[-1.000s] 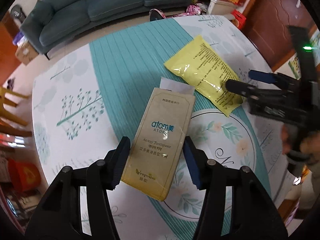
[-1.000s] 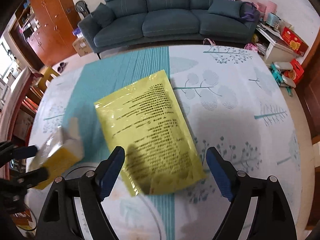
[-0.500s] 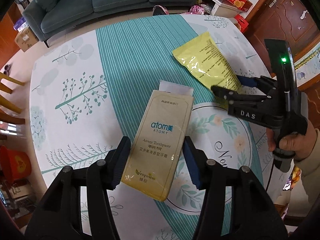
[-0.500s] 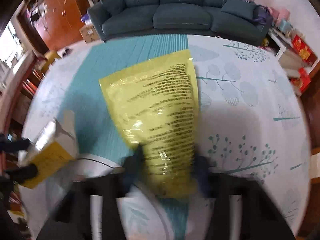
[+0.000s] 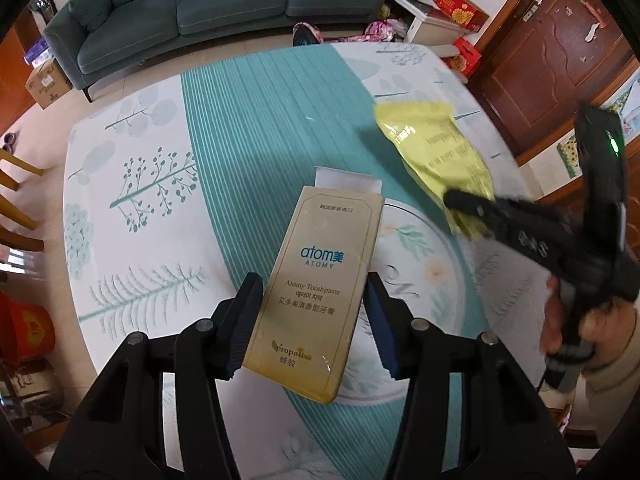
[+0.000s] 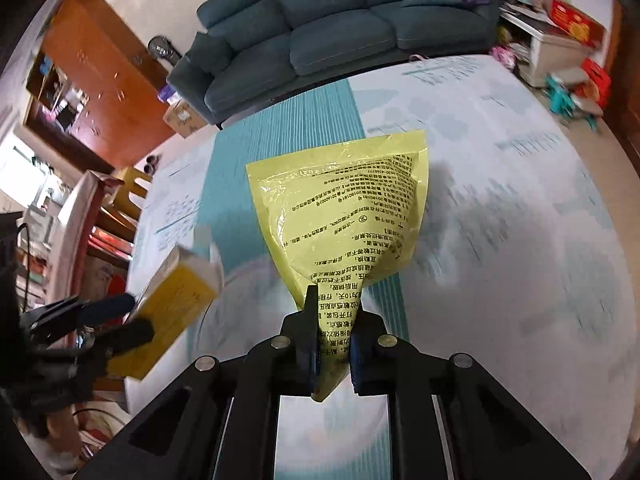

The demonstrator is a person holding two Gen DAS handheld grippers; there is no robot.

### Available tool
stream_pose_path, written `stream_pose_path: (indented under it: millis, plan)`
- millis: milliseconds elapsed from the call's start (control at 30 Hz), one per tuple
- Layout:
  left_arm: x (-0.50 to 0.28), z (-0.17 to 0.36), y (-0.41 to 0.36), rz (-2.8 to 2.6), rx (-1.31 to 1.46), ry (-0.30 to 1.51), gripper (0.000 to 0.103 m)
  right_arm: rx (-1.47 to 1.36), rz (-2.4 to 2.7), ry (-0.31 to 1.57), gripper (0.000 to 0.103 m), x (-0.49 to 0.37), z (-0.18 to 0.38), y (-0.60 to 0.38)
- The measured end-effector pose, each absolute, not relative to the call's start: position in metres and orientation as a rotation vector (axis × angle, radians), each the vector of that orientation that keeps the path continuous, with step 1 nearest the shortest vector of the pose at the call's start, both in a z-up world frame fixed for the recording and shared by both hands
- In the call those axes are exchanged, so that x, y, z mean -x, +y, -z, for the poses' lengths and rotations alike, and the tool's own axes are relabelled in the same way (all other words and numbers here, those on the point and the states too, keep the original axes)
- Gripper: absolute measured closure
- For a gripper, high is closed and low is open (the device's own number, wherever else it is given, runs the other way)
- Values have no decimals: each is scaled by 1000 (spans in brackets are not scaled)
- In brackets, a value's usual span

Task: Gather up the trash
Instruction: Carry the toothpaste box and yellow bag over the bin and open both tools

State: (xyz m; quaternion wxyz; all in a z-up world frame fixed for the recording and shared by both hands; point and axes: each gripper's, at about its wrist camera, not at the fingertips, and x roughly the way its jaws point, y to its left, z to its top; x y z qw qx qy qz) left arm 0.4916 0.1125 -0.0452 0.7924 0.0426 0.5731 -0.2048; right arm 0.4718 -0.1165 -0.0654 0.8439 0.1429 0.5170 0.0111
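My left gripper [image 5: 312, 312] is shut on a gold Atomy toothpaste box [image 5: 320, 280], gripping its near half and holding it above the table; the box also shows in the right wrist view [image 6: 168, 312]. My right gripper [image 6: 334, 336] is shut on the near corner of a yellow plastic pouch [image 6: 348, 220], which is bunched between the jaws and lifted off the table. In the left wrist view the pouch [image 5: 436, 156] hangs from the right gripper [image 5: 460, 204] at the right.
A round table [image 5: 132, 248] with a white and teal leaf-print cloth lies below both grippers. A teal sofa [image 5: 192, 8] stands beyond it. Wooden chairs [image 5: 16, 200] stand at the left. A brown door [image 5: 552, 64] and red boxes [image 5: 460, 12] are at the right.
My right gripper closed on the yellow pouch's near corner and lifted it off the table. My left gripper still holds the toothpaste box, raised a little.
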Motion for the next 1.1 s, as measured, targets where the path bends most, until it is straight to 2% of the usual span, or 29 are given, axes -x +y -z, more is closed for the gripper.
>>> stream_pose_path:
  millis: [233,533,867,1100]
  plan:
    - [-422,8,100,473,-57,1186,56,-382,-13,1047,92,-339,31,-121]
    - [-280,-18,56,466,-22,1134,56,-357,-85,1011,92,-165,5,-145]
    - [-119,-19,6,416,4,1146,56,-358,-152,1086,92,-10,26,-181]
    - [-45,-11,-7,389,-24,1190,56,-398,-166,1139,92,40,48,-187]
